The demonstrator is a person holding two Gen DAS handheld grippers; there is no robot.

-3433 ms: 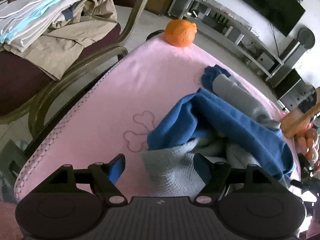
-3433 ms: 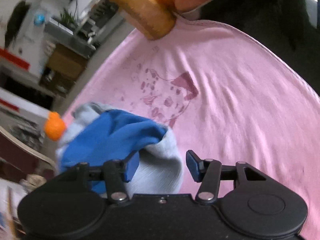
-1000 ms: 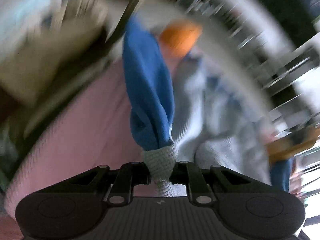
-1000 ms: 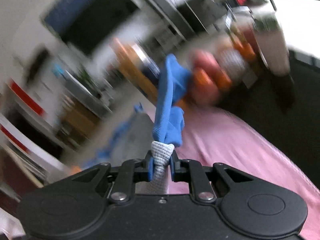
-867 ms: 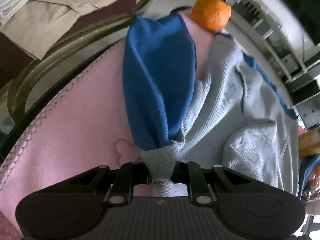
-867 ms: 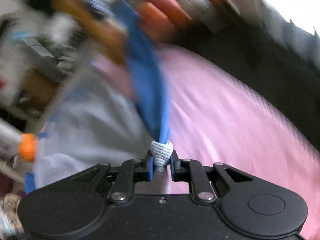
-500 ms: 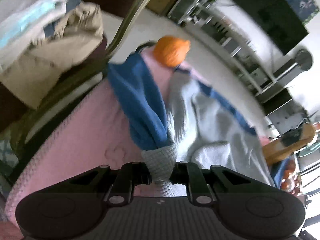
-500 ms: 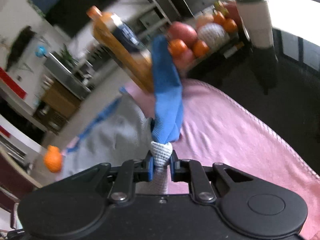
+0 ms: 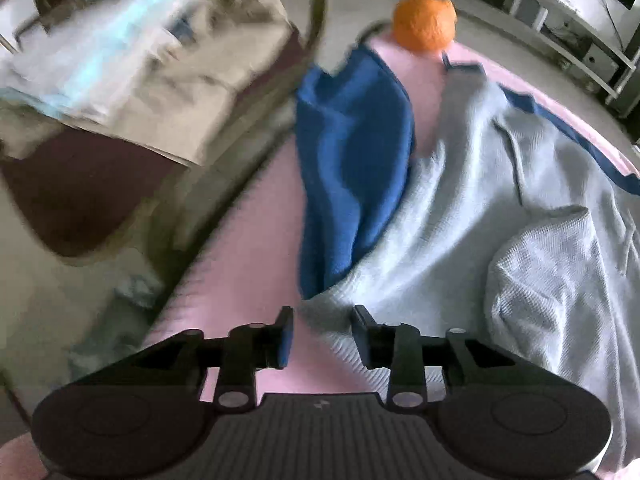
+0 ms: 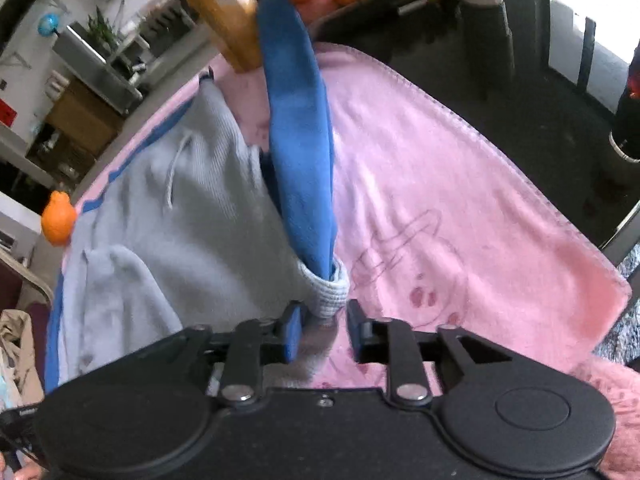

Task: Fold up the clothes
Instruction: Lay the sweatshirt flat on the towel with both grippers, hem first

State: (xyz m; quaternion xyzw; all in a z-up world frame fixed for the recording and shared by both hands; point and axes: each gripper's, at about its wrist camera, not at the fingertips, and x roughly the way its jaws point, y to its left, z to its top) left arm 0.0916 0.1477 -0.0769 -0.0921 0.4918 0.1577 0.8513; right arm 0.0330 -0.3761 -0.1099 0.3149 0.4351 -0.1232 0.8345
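Both claws, my left claw and right claw, stand released at the near hem of the grey waffle-knit sweater with blue sleeves, spread on the pink blanket-covered bench. I judge the upper-left sleeve could slip off that edge, or the orange fruit roll.

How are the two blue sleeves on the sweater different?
The left blue sleeve lies wide and rumpled, ending near the orange; the right blue sleeve looks long and narrow, reaching toward the wooden block. A grey cuff shows on the right one only. Both lie on the pink blanket.
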